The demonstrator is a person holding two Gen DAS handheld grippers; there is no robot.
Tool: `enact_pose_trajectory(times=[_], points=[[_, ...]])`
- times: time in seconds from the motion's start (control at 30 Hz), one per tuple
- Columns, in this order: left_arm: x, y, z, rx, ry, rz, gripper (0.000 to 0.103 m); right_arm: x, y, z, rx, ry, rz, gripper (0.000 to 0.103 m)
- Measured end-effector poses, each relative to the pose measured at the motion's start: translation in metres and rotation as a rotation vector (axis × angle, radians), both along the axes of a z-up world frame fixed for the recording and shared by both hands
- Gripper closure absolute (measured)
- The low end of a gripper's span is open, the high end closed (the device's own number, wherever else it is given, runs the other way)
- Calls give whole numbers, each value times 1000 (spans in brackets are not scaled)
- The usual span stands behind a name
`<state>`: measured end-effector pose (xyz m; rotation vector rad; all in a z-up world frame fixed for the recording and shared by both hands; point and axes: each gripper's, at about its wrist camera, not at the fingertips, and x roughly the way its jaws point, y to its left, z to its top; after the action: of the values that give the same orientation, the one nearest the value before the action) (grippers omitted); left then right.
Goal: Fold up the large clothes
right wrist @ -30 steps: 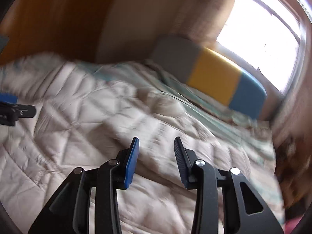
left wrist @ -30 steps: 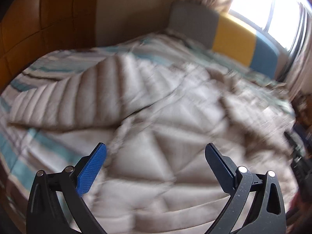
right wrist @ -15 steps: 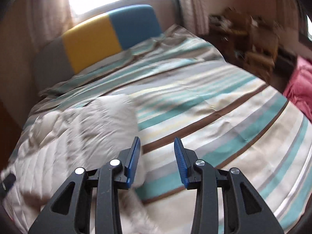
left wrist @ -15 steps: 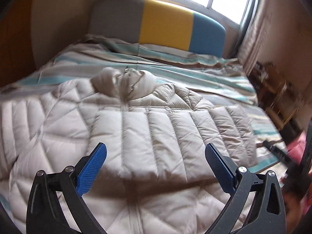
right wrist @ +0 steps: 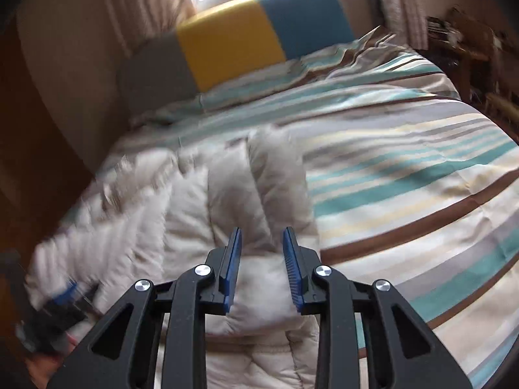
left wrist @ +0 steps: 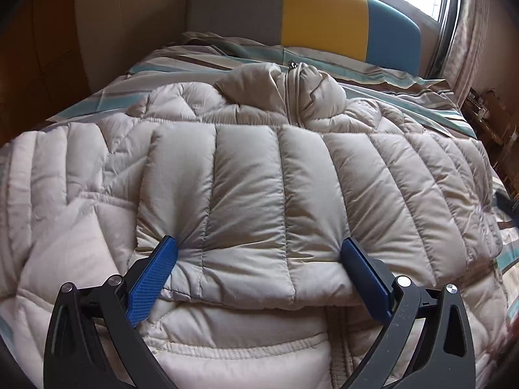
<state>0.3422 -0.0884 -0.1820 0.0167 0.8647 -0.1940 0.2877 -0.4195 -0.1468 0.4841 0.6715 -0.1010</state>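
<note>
The jacket point(left wrist: 246, 175) is lying on the bed point(right wrist: 405, 168), its collar point(left wrist: 292, 84) pointing toward the headboard point(left wrist: 324, 9) behind.

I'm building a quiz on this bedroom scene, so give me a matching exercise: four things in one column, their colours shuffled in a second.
Things:
1. puffer jacket
2. middle panel of the headboard
3. bed cover
4. gripper fingers

Colours:
A. blue
B. striped teal, brown and cream
C. pale beige
D. yellow

Pairs: 1-C, 2-D, 3-B, 4-A
</note>
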Motion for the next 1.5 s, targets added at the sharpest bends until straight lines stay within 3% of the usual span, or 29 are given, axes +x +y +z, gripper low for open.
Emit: enact_pose_trajectory(times=[0.17, 0.27, 0.4, 0.63, 0.73, 0.8, 0.93, 1.13, 1.2, 1.27, 1.5], points=[[-2, -8, -3, 58, -8, 0, 3, 46, 20, 2, -74, 27, 54, 78], [1, -6, -5, 30, -1, -2, 3, 76, 7, -31, -71, 139, -11, 86], [4, -6, -10, 27, 8, -11, 3, 81, 1, -61, -67, 172, -24, 92], [7, -7, -12, 34, 12, -14, 3, 80, 6, -61, -120, 176, -28, 92], [7, -7, -11, 36, 13, -14, 3, 72, 12, -46, -147, 163, -12, 86], [7, -8, -11, 40, 13, -13, 3, 56, 19, -26, -154, 105, 5, 76], [7, -9, -11, 39, 12, -13, 3, 17, 27, -4, -178, 77, 40, 76], [6, -8, -10, 39, 8, -12, 3, -6, 17, -41, -166, 194, 7, 74], [6, -8, -10, 37, 9, -12, 3, -5, 13, -54, -149, 211, -13, 62], [6, -9, -11, 38, 9, -12, 3, -3, 13, -63, -137, 216, -12, 59], [6, -8, -10, 36, 11, -13, 3, -1, 25, -63, -226, 224, -23, 58]])
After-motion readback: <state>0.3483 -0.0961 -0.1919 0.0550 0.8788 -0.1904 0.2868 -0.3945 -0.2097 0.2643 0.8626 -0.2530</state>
